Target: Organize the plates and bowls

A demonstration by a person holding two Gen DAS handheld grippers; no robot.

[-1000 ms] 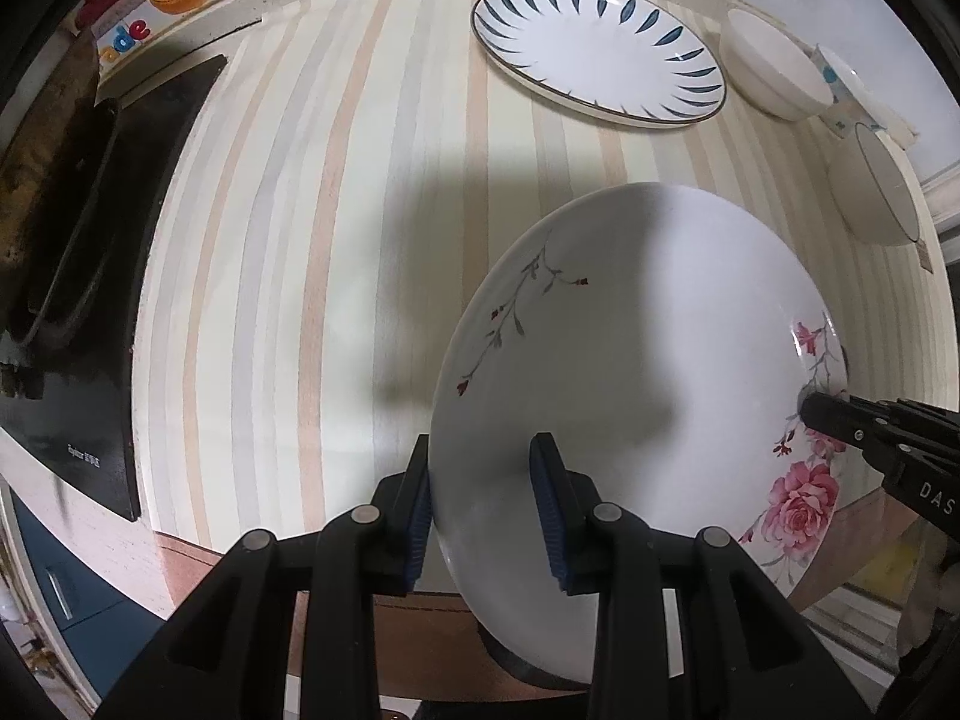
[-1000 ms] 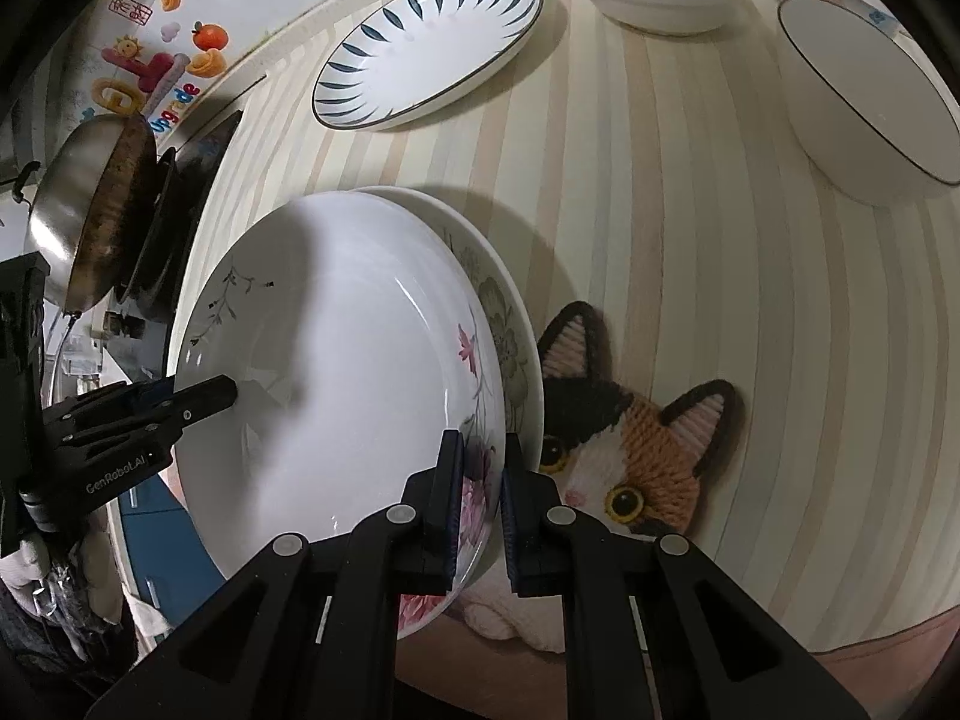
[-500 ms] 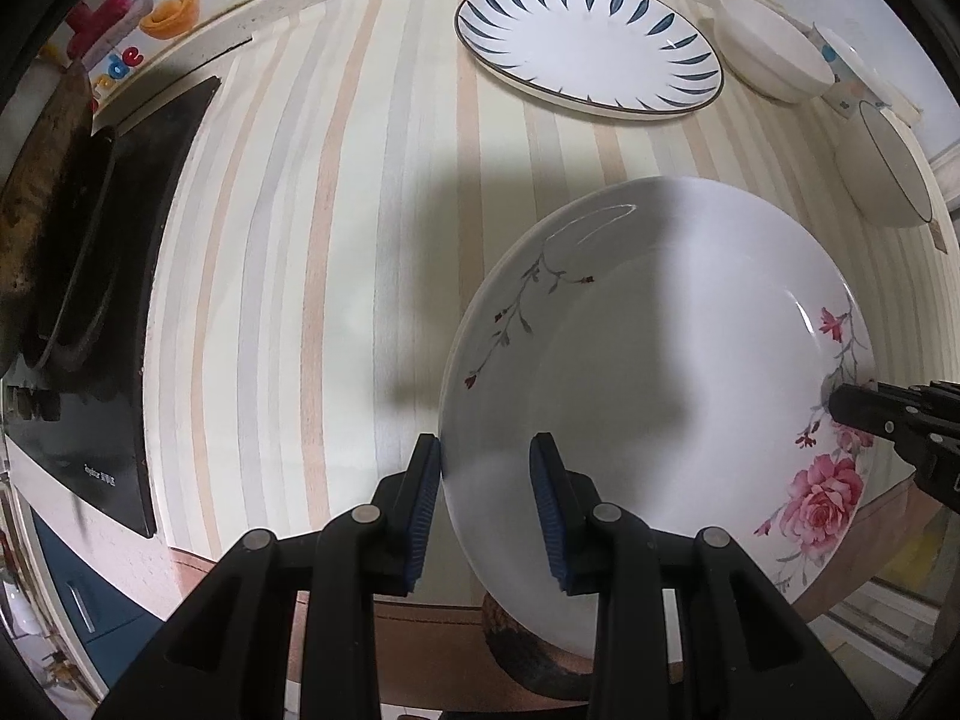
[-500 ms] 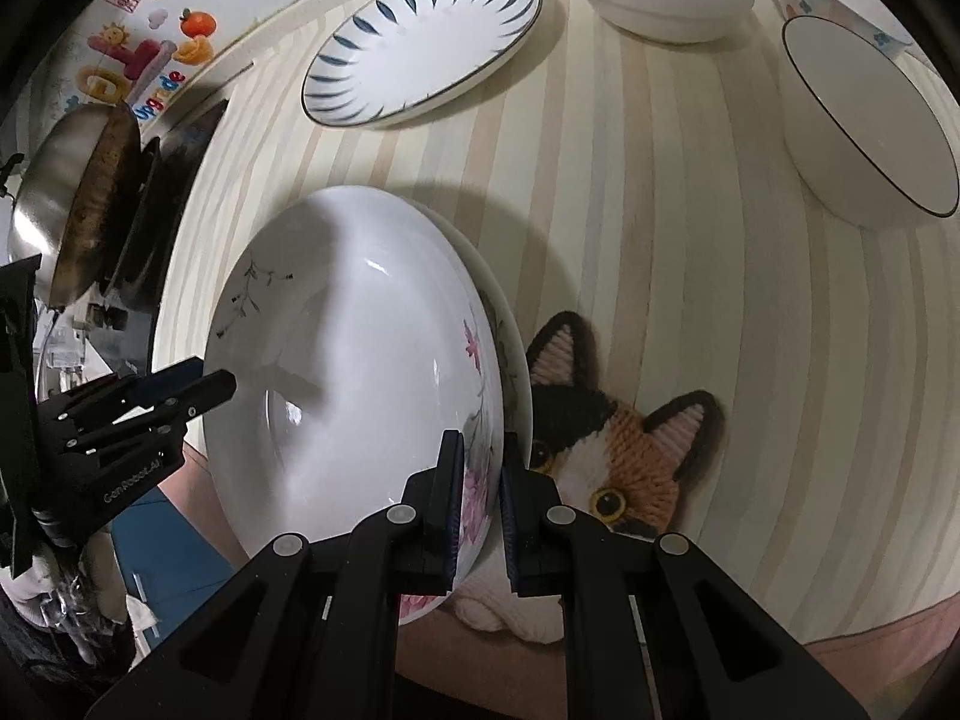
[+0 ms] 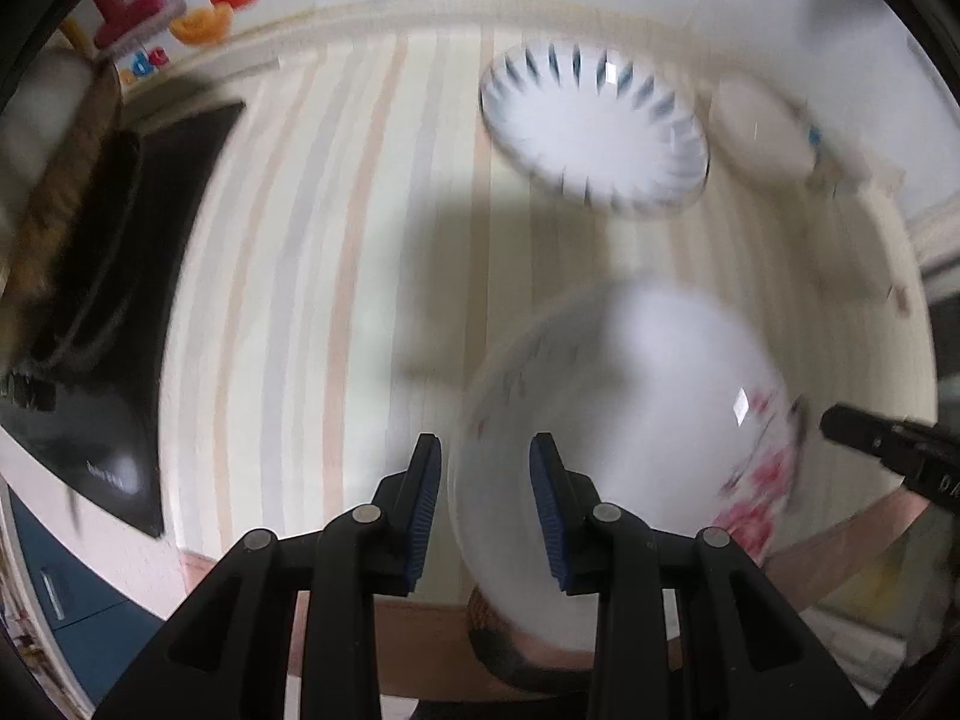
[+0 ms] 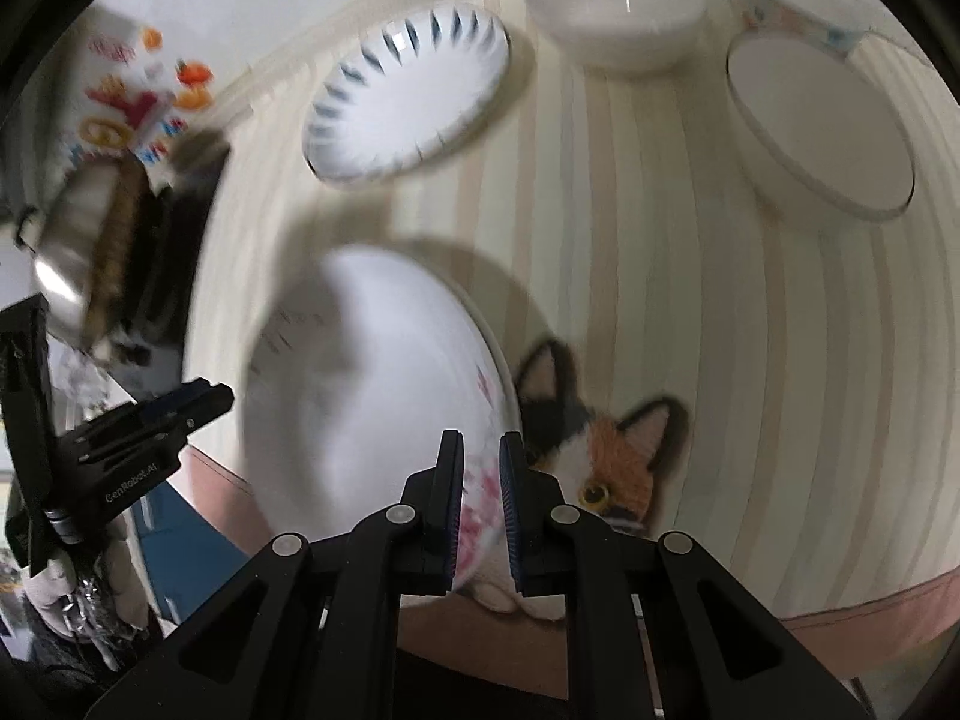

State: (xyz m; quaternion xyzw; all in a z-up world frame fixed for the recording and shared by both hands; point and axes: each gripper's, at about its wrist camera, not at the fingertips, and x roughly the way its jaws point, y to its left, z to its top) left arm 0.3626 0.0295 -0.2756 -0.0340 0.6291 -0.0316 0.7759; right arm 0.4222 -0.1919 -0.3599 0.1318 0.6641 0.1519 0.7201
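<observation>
A white floral plate (image 6: 372,396) with pink flowers is lifted over the striped counter, blurred by motion. My right gripper (image 6: 481,483) is shut on its near rim. My left gripper (image 5: 485,492) has its jaws apart around the plate's opposite rim (image 5: 630,420); whether the pads touch it is unclear. Each gripper shows in the other's view, the left one (image 6: 180,414) and the right one (image 5: 882,444). A blue-leaf plate (image 6: 408,96) (image 5: 594,126) lies at the back. A white bowl (image 6: 618,6) and a dark-rimmed bowl (image 6: 822,126) stand at the back right.
A cat-shaped mat (image 6: 606,450) lies under the lifted plate. A black cooktop (image 5: 120,312) with a steel pan (image 6: 84,240) is on the left. A patterned cup (image 6: 792,6) stands behind the rimmed bowl. The counter's front edge is near.
Both grippers and the floral plate have risen and pulled back from the counter. The second floral plate that lay under it no longer shows. The view is now motion-blurred.
</observation>
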